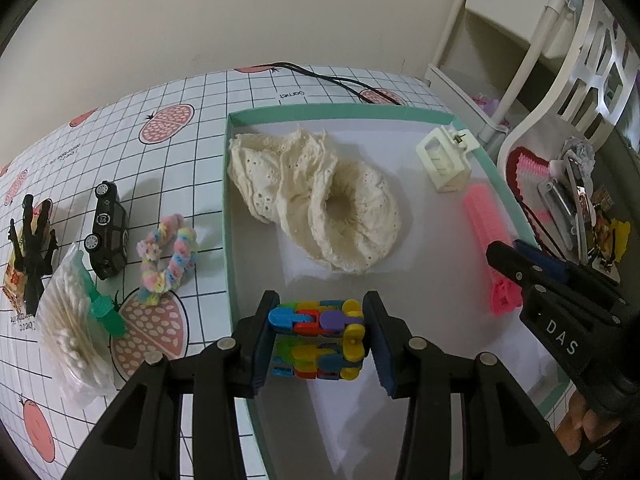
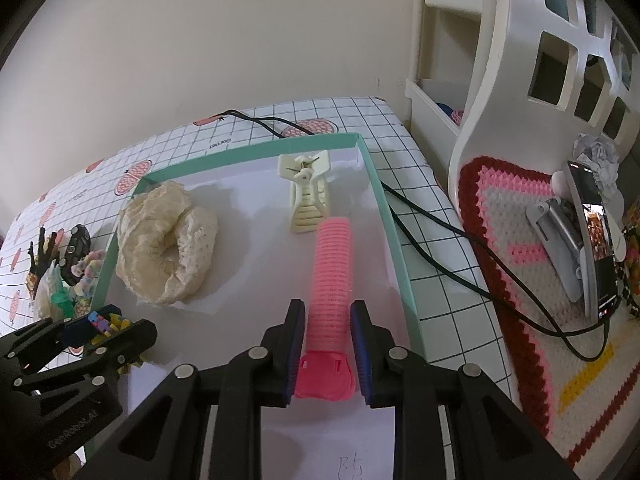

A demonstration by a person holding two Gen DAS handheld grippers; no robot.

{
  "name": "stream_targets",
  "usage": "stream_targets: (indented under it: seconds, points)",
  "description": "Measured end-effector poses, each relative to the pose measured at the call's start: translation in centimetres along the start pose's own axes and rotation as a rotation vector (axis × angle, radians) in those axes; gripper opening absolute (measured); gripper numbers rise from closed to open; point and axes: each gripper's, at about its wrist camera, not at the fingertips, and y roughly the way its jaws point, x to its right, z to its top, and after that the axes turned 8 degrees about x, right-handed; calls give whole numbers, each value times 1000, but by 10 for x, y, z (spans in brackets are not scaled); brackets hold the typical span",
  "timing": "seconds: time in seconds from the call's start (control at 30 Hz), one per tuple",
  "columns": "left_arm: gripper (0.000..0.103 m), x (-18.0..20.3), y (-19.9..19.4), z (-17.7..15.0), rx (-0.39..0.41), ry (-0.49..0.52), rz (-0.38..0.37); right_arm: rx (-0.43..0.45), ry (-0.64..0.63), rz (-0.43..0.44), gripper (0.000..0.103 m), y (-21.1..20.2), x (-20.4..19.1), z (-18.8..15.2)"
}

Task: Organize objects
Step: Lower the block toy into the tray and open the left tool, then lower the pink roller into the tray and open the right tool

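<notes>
My left gripper (image 1: 320, 336) is shut on a multicoloured link toy (image 1: 316, 316), held just above the glossy white floor of a teal-rimmed box (image 1: 227, 220), near its front left corner. My right gripper (image 2: 327, 340) is shut on a pink hair roller (image 2: 331, 264) that lies lengthwise along the box's right side (image 2: 390, 216). Both pads hug the roller's near end. In the left wrist view the right gripper (image 1: 514, 258) comes in from the right over the roller (image 1: 486, 224). In the right wrist view the left gripper (image 2: 102, 326) shows at lower left with the toy (image 2: 106, 322).
Inside the box lie cream lace scrunchies (image 1: 320, 204) and a cream claw clip (image 1: 444, 160). Left of it on the checked cloth are a toy car (image 1: 108, 232), a pastel scrunchie (image 1: 168, 256), a bag of cotton swabs (image 1: 72, 332) and a black clip (image 1: 32, 248). A phone (image 2: 596, 240) stands on a chair cushion at right.
</notes>
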Motion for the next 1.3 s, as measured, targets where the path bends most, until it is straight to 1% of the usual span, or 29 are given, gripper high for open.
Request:
stream_targets:
  seconds: [0.47, 0.77, 0.83, 0.87, 0.9, 1.13, 1.3]
  points:
    - [45, -1, -5, 7, 13, 2, -8, 2, -6, 3, 27, -3, -5, 1]
    - [46, -3, -23, 14, 50, 6, -19, 18, -16, -2, 27, -9, -13, 2]
    - [49, -5, -29, 17, 68, 6, -11, 30, -19, 3, 27, -12, -15, 4]
    - [53, -6, -32, 18, 75, 7, -8, 33, -21, 6, 27, -14, -14, 4]
    - [54, -7, -34, 19, 83, 9, -2, 32, -25, 7, 27, -14, -15, 5]
    - [54, -12, -36, 20, 90, 9, 18, 6, -22, 1, 27, -8, -12, 3]
    - [54, -15, -33, 19, 80, -6, 35, -7, -20, 3, 27, -6, -13, 0]
